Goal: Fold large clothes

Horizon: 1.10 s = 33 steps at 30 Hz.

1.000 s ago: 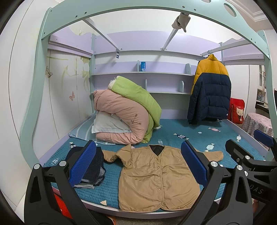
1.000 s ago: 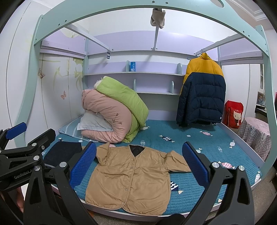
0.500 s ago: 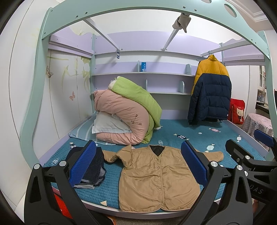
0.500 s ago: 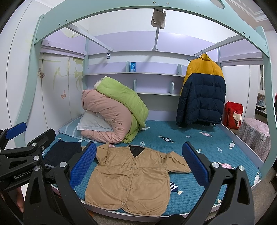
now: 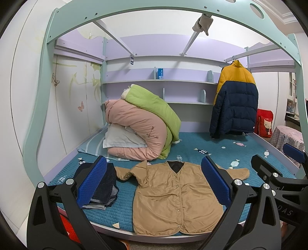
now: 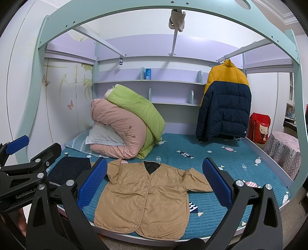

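A tan button-front jacket (image 5: 173, 196) lies flat, front up, on the teal bed mat (image 5: 211, 152), hem at the near edge; it also shows in the right wrist view (image 6: 142, 200). Its sleeves spread to the sides. My left gripper (image 5: 154, 184) is open and empty, held short of the bed in front of the jacket. My right gripper (image 6: 154, 184) is open and empty too, also short of the bed. Each gripper shows at the edge of the other's view.
A pile of dark folded clothes (image 5: 100, 184) lies left of the jacket. Rolled pink and green quilts (image 5: 142, 125) sit on a pillow at the back. A yellow and navy puffer jacket (image 5: 234, 103) hangs at right. The bed frame arch (image 5: 154, 11) spans overhead.
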Each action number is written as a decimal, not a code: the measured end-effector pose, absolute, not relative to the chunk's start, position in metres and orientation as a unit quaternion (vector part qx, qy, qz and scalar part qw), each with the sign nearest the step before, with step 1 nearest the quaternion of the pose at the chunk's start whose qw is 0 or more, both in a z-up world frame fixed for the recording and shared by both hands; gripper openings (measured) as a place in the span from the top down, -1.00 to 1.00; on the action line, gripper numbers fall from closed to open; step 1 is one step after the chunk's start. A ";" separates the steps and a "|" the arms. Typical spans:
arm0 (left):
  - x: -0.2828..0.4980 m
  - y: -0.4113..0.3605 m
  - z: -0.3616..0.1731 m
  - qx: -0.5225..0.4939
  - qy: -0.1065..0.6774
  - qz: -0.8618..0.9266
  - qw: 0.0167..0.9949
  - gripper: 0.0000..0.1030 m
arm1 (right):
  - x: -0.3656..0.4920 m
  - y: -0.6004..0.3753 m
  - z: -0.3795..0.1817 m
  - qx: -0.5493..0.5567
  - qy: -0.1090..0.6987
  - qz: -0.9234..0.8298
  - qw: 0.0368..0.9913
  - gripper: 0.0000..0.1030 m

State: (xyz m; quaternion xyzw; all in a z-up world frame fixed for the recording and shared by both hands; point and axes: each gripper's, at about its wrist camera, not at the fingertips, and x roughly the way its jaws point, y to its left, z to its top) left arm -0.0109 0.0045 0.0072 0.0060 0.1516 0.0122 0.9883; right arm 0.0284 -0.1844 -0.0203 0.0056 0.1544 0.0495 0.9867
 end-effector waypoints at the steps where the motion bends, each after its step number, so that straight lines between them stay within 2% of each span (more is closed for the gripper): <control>1: -0.011 0.005 0.007 0.006 0.152 0.012 0.988 -0.90 | 0.028 -0.185 -0.020 0.006 0.154 0.050 0.987 -0.86; 33: -0.012 0.014 0.002 0.006 0.154 0.013 0.988 -0.90 | 0.028 -0.186 -0.024 0.005 0.157 0.049 0.986 -0.86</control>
